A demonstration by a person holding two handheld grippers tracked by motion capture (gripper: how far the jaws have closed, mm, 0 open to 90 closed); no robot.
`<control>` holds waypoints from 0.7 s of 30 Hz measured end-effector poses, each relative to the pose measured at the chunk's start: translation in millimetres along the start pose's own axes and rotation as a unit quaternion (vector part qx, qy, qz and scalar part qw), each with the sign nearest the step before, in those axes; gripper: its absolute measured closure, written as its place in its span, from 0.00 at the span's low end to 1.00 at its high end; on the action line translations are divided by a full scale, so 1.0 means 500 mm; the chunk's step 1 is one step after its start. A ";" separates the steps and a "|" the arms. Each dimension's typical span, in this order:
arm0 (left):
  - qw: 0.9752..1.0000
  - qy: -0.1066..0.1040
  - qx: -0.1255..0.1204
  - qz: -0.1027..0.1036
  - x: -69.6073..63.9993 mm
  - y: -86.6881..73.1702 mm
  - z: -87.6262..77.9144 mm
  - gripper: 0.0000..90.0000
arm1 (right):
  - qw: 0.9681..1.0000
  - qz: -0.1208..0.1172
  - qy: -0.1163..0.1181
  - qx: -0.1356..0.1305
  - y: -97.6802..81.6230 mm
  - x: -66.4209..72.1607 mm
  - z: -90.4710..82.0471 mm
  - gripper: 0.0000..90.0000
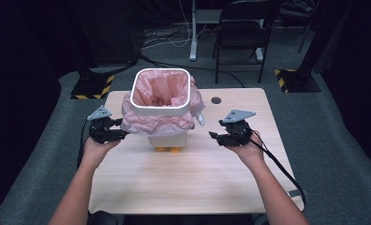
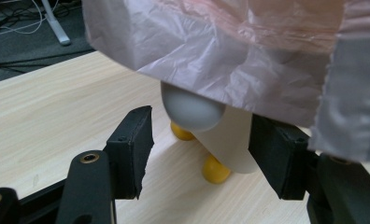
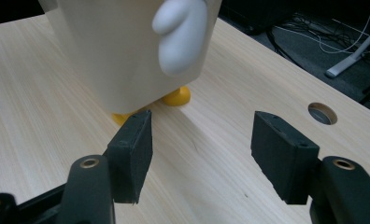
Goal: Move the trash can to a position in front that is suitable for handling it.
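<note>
- Two grippers flank a small white bin [image 1: 167, 133] lined with a pink bag [image 1: 156, 123]; it stands on yellow feet [image 2: 215, 170] on the worktop [image 1: 183, 183], between the two sets of jaws.
- Left gripper [image 1: 121, 135]: jaws apart and empty, with the bag's loose overhang just above and ahead of them and the bin's rounded flipper [image 2: 190, 109] between and beyond them.
- Right gripper [image 1: 213, 136]: jaws apart, nothing between them; the bin's wall and its other flipper [image 3: 178, 39] sit ahead and to the left-jaw side, clear of the pads.
- Handling, as a judgement: the bag is thin, soft film that crumples and slips, so it wants a pinch on a gathered fold at the hanging edge, not a flat stretch. The bin looks like light, stiff plastic, smooth-walled and tapered; on its small feet it could slide or tip under a sideways push.
- Pose: both forearms come in low, hands under the grippers, jaws pointing inward toward the bin and roughly level, the left hand [image 1: 97, 149] close against the bag, the right hand [image 1: 247, 149] standing a little off.
</note>
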State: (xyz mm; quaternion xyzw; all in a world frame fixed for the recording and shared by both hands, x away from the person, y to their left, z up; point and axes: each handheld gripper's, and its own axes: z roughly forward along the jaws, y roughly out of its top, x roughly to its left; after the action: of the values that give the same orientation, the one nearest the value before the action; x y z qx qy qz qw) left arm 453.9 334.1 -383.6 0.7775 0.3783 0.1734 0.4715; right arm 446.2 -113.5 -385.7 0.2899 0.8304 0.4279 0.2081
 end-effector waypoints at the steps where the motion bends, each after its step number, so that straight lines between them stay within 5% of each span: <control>1: 1.000 -0.001 0.000 0.000 -0.001 0.002 0.002 0.44 | 1.000 0.000 0.001 -0.001 0.003 0.001 0.002 0.42; 9: 1.000 0.002 0.000 0.007 -0.003 0.009 0.014 0.48 | 1.000 0.014 0.017 -0.017 0.017 -0.001 0.025 0.46; 21: 1.000 -0.006 -0.004 0.004 0.001 0.013 0.026 0.52 | 0.999 -0.001 0.016 -0.030 0.056 0.014 0.053 0.45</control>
State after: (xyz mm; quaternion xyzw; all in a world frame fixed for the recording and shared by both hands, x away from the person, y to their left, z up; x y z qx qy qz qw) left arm 464.9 324.9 -384.7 0.7779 0.3717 0.1719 0.4766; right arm 465.3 -80.3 -377.7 0.2761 0.8206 0.4571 0.2037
